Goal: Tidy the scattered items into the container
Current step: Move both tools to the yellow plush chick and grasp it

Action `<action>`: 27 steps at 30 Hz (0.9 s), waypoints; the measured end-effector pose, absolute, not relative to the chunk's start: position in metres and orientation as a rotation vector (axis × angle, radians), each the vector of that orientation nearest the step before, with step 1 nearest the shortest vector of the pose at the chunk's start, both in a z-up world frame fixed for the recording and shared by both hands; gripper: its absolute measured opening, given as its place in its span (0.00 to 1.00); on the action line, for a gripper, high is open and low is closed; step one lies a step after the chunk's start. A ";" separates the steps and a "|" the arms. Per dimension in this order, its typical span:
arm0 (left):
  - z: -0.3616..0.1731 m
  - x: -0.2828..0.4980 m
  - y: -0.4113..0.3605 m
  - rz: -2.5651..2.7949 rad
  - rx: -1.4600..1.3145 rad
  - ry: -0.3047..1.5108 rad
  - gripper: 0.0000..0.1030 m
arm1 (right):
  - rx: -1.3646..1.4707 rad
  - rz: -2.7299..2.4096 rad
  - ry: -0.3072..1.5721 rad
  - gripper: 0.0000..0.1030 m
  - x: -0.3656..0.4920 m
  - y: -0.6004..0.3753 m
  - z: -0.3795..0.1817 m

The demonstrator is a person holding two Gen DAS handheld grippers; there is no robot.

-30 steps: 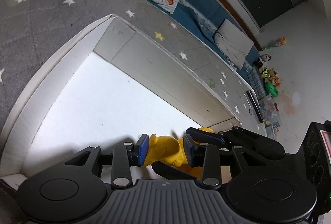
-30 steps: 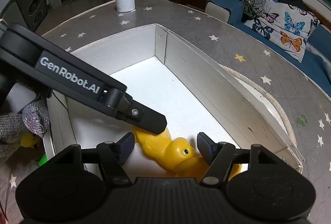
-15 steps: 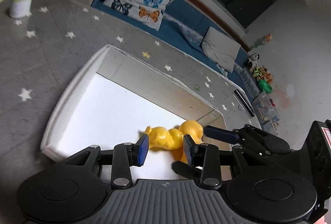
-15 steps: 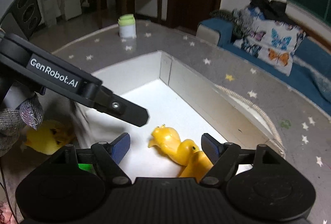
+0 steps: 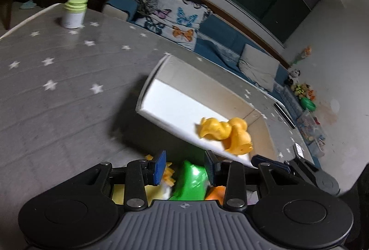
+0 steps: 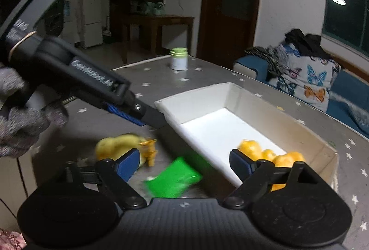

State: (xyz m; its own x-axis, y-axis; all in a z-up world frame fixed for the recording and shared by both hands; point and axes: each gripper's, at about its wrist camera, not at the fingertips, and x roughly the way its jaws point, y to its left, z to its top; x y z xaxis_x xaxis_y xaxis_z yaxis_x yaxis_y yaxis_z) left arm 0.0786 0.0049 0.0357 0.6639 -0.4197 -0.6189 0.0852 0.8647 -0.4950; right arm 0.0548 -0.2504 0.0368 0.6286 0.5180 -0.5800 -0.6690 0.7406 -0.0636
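A white box (image 5: 161,102) (image 6: 198,100) lies on the grey starred table. Yellow toy ducks (image 5: 224,132) (image 6: 268,153) lie inside it near one end. My left gripper (image 5: 185,167) is open and empty, held above a green packet (image 5: 190,180) and a yellow toy (image 5: 168,175) that lie on the table outside the box. My right gripper (image 6: 184,163) is open wide and empty, above the same green packet (image 6: 173,178). A yellow duck (image 6: 120,146) and a small orange toy (image 6: 150,149) lie left of it. The left gripper's body (image 6: 76,74) shows in the right wrist view.
A white jar with a green lid (image 5: 73,13) (image 6: 178,58) stands at the table's far end. A sofa with a butterfly pillow (image 5: 175,24) (image 6: 306,81) runs beyond the table. Toys lie on the floor (image 5: 304,97) far right.
Both grippers have pulled back and up out of the box, leaving the yellow ducks inside. They now hang over the loose items beside the box. The views are blurred by motion.
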 end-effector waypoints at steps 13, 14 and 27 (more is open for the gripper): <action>0.021 0.054 0.029 -0.237 -0.459 0.796 0.38 | -0.288 0.741 0.582 0.95 0.037 -0.207 0.006; 0.020 0.055 0.030 -0.239 -0.461 0.797 0.38 | -0.288 0.744 0.583 0.96 0.037 -0.204 0.004; 0.010 0.059 0.044 -0.291 -0.453 0.814 0.38 | -0.324 0.767 0.605 0.97 0.041 -0.164 -0.017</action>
